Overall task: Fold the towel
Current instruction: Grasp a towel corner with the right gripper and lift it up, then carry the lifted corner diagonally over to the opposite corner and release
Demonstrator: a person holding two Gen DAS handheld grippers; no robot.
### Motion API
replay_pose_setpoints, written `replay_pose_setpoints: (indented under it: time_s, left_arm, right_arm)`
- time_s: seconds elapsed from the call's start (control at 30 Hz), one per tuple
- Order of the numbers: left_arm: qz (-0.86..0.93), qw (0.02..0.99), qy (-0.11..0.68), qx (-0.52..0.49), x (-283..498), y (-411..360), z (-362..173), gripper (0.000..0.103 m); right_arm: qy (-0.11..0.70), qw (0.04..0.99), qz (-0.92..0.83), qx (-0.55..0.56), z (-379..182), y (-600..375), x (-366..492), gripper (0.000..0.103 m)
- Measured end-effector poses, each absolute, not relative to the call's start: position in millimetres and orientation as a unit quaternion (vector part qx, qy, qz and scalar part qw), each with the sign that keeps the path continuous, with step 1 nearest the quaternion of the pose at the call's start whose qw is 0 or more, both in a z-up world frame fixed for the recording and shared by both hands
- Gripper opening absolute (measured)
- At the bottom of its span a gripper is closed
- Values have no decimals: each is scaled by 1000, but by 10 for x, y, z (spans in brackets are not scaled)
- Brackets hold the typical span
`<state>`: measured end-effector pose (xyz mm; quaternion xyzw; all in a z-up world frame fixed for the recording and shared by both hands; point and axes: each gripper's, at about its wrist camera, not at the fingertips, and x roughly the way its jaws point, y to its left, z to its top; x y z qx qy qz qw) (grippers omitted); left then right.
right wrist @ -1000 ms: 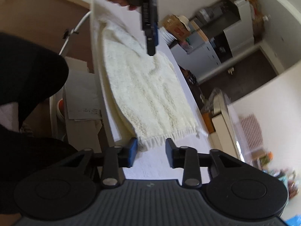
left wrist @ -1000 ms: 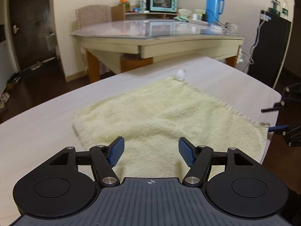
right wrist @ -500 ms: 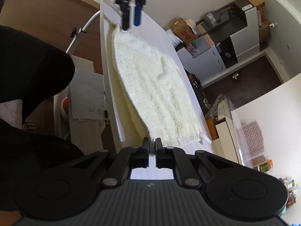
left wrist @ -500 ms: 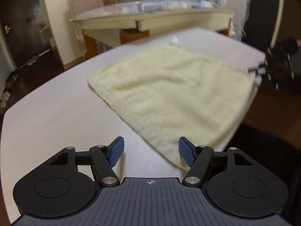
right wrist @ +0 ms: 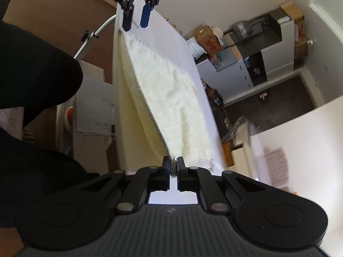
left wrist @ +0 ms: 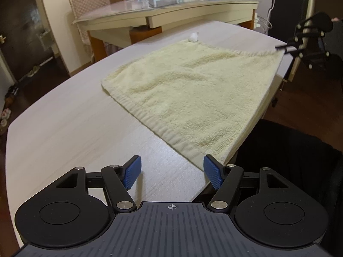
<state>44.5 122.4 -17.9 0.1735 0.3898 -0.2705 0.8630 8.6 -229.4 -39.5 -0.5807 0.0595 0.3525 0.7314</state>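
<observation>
Towel [left wrist: 193, 98] spread flat on bench [left wrist: 64, 128], near edge overhanging. Right hand-held gripper [right wrist: 173, 167] clenched on one near towel corner. Left hand-held gripper [left wrist: 171, 173] released, poised beside the other. Corner-grasping step half done; next, close on that corner.

The left gripper [left wrist: 172, 172] hangs tilted downward over the near corner of the towel [left wrist: 193, 90], its jaws standing wide apart with nothing between the blue pads [left wrist: 133, 172]; the right-hand pad sits just above the towel's corner edge, not pressing it. The right gripper [right wrist: 173, 167] is at the opposite corner along the same side of the towel, jaws closed tight with a pinch of the towel's fringe caught between them. Seen from the left wrist, the right gripper's fingers [left wrist: 287, 48] lie nearly level at that corner.
</observation>
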Motion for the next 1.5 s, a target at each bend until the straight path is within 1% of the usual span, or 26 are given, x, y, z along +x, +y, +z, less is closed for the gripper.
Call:
replay_pose_setpoints:
  time_s: [0.3,0.63,0.97,1.17,1.5]
  left_arm:
    - [-257,878,377,142,361,1286,-237,70]
    - [-224,897,363,119,247,1271,-258,70]
    - [-213,904,350,122,180,1239,-277,70]
    - [-212,906,346,123,169,1223,-283,70]
    - [-209,909,344,111,178,1234,-303,72]
  right_arm:
    - [-5,672,363,-645,-140,-1858,514,6]
    - [-27,615,407,-675,-19,-1162,1206,6]
    - [-11,573,451,-684,-127,-512,1711,6]
    - [10,559,471,-682,-308,-137,2043,6]
    - [29,521,495,-695,-604,232,2303,7]
